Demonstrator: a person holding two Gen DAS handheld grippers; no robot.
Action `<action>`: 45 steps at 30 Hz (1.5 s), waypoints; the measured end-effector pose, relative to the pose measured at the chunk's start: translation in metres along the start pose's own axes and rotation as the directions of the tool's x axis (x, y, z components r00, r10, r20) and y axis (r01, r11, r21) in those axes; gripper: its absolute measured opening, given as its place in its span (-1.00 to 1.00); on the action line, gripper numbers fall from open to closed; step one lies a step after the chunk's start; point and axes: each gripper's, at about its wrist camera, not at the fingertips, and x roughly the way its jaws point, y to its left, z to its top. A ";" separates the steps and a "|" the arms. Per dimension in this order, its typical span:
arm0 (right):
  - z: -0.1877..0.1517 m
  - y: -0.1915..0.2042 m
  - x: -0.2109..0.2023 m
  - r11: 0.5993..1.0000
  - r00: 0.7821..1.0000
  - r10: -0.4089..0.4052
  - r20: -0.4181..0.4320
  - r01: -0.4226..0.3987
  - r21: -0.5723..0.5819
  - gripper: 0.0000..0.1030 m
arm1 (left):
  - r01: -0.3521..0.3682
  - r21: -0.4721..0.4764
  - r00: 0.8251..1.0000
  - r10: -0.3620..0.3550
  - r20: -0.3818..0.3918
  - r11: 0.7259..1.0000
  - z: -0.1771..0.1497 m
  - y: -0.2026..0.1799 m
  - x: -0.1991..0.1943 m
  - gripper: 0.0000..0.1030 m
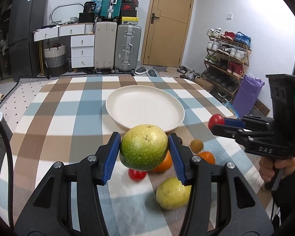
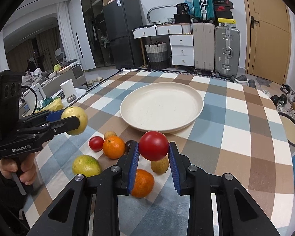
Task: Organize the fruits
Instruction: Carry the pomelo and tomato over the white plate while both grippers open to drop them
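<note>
My left gripper (image 1: 144,137) is shut on a large green-yellow fruit (image 1: 143,147), held above the table just short of the cream plate (image 1: 116,118). From the right wrist view, that left gripper (image 2: 76,118) and its fruit (image 2: 75,120) are at the left. My right gripper (image 2: 153,146) is shut on a red tomato (image 2: 153,145) in the air before the plate (image 2: 200,106); the left wrist view shows this right gripper (image 1: 214,123) at the right. Below lie an orange (image 2: 113,147), a second orange (image 2: 142,182), a small tomato (image 2: 96,143) and a yellow-green fruit (image 2: 86,166).
A checked cloth (image 2: 236,137) covers the table, and nothing lies in the plate. Small brownish fruits (image 2: 109,134) and a dark one (image 2: 129,144) sit among the loose pile. A hand (image 2: 19,167) grips the left handle. Suitcases, drawers and a shoe rack (image 1: 228,59) stand beyond the far edge.
</note>
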 end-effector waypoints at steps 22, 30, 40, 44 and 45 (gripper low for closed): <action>0.036 -0.019 0.028 0.999 1.000 -0.007 0.026 0.006 0.037 -0.40 | -0.033 0.004 0.999 0.033 -0.002 0.999 0.041 0.014 0.070 -0.08; 0.040 -0.028 0.046 0.999 1.000 -0.009 0.003 0.009 0.044 -0.40 | -0.037 0.017 0.999 0.037 -0.017 0.999 0.045 0.015 0.091 -0.08; 0.033 -0.036 0.065 0.997 1.000 -0.009 -0.024 0.011 0.073 -0.40 | -0.020 0.016 0.998 0.021 -0.052 1.000 0.039 0.015 0.106 -0.08; 0.033 -0.039 0.071 0.995 0.999 0.006 -0.032 -0.003 0.095 -0.40 | -0.015 0.019 0.998 0.016 -0.060 1.000 0.036 0.014 0.109 -0.07; 0.032 -0.038 0.072 0.996 0.999 0.005 -0.036 -0.001 0.093 -0.40 | -0.015 0.022 0.998 0.016 -0.063 1.000 0.036 0.013 0.110 -0.07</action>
